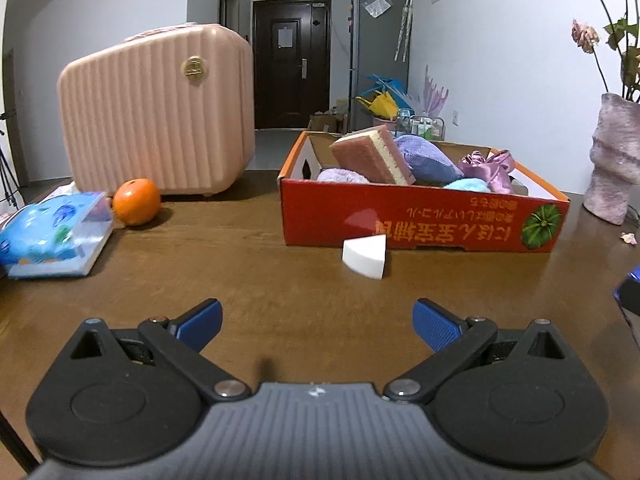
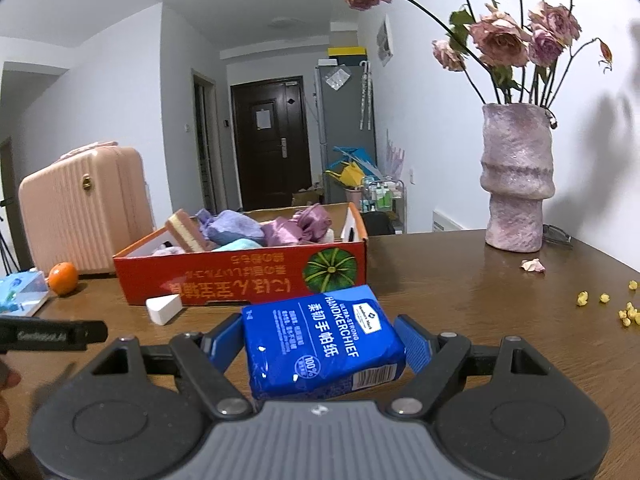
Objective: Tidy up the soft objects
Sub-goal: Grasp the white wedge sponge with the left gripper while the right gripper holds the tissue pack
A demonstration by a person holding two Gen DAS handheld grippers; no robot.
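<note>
A red cardboard box (image 1: 420, 220) (image 2: 240, 276) on the brown table holds a pink-and-yellow sponge (image 1: 376, 154), a purple cloth (image 1: 428, 158), a shiny pink fabric (image 1: 490, 168) and a light blue cloth. A white wedge sponge (image 1: 365, 256) (image 2: 163, 307) lies on the table just in front of the box. My left gripper (image 1: 318, 324) stands open and bare, a short way before the wedge. My right gripper (image 2: 320, 344) is shut on a blue handkerchief tissue pack (image 2: 320, 342), held tilted above the table in front of the box.
A pink suitcase (image 1: 160, 112) stands at the back left, with an orange (image 1: 136, 202) and a blue tissue packet (image 1: 52, 236) before it. A pink vase (image 2: 518, 176) of dried roses stands right of the box. Petals (image 2: 532, 265) and yellow crumbs (image 2: 624, 312) lie at the right.
</note>
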